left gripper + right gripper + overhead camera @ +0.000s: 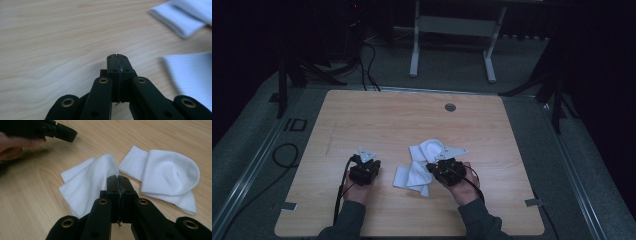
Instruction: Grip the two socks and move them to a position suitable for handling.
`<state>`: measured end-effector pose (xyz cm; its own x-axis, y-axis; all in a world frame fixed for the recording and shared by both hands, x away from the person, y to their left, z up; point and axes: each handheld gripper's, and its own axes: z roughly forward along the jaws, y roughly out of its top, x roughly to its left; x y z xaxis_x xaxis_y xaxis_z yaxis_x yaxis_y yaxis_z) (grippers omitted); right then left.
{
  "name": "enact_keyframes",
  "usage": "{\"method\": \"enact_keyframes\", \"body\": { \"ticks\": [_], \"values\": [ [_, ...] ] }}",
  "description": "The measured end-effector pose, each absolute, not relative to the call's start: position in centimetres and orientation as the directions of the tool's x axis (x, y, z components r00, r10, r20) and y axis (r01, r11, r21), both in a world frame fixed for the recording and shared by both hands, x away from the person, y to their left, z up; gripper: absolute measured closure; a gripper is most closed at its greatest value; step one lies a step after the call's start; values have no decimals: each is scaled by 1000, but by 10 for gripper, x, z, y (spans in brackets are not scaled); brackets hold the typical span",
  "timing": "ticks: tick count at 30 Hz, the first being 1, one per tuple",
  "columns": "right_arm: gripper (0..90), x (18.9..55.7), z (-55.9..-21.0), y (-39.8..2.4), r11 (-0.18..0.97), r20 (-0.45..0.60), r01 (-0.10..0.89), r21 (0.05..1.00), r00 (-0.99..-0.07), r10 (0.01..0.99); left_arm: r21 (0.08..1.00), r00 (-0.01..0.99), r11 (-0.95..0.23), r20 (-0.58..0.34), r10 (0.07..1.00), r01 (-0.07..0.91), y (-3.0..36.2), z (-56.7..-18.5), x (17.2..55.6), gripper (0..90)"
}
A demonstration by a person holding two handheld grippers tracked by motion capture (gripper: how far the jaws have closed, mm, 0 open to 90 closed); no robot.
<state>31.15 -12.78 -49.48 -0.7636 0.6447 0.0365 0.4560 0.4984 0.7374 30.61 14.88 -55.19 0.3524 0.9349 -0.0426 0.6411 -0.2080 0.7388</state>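
Both tongs I hold pressed together, empty: left tongs (117, 58) beside the socks (160, 173), right tongs (117, 179) over them, on the desk (377, 115).

The high view is dim, with black corners. Both gripper views are brighter. The socks (190, 75) look blurry in the left gripper view. The surface (30, 202) shows soft shadows.
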Motion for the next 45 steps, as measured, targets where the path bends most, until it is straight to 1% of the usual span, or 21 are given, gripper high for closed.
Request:
{"method": "enact_keyframes", "body": {
  "ticks": [2, 3, 8, 9, 10, 11, 12, 14, 17, 18, 21, 22, 27, 33, 38, 45],
  "values": [
    [883, 312, -495, -128, 501, 35, 456, 736, -765, 644, 741, 364, -213, -46, 930, 637, 146, -551, 305, 896],
    [883, 312, -495, -128, 503, 35, 456, 734, -765, 643, 747, 394, -229, -49, 918, 625, 139, -550, 302, 896],
    [884, 312, -496, -127, 510, 29, 454, 731, -767, 641, 756, 476, -272, -60, 877, 596, 119, -549, 297, 896],
    [884, 312, -496, -127, 510, 29, 454, 731, -767, 641, 756, 476, -272, -60, 877, 596, 119, -549, 297, 896],
    [885, 312, -497, -128, 520, 18, 451, 725, -768, 640, 749, 522, -306, -62, 851, 587, 106, -550, 294, 896],
    [885, 312, -497, -128, 520, 18, 451, 725, -768, 640, 749, 522, -306, -62, 851, 587, 106, -550, 294, 896],
    [885, 312, -497, -129, 522, 18, 452, 723, -768, 640, 752, 551, -324, -62, 832, 574, 98, -551, 293, 896],
    [885, 312, -497, -130, 522, 15, 449, 725, -768, 640, 749, 570, -345, -52, 820, 565, 91, -553, 291, 896],
    [885, 312, -496, -131, 522, 14, 451, 724, -767, 642, 737, 576, -361, -48, 816, 572, 88, -556, 291, 896],
    [885, 312, -495, -133, 522, 10, 448, 726, -765, 643, 716, 567, -376, -33, 823, 588, 87, -560, 292, 896],
    [885, 312, -493, -137, 516, 8, 449, 730, -760, 650, 720, 560, -370, -30, 828, 587, 88, -560, 293, 896],
    [885, 312, -492, -138, 515, 6, 447, 731, -760, 650, 718, 548, -374, -12, 836, 587, 90, -560, 294, 896],
    [885, 312, -489, -144, 511, 2, 448, 734, -753, 658, 717, 539, -362, -22, 842, 595, 93, -560, 295, 896],
    [884, 310, -489, -156, 501, 0, 454, 737, -741, 671, 715, 541, -375, -6, 841, 590, 96, -560, 297, 896],
    [884, 309, -497, -177, 479, 20, 490, 728, -713, 700, 713, 529, -365, -9, 848, 598, 102, -560, 300, 896],
    [883, 309, -505, -195, 470, 19, 521, 713, -683, 730, 710, 519, -360, -9, 855, 605, 106, -560, 301, 895]
  ]
}}
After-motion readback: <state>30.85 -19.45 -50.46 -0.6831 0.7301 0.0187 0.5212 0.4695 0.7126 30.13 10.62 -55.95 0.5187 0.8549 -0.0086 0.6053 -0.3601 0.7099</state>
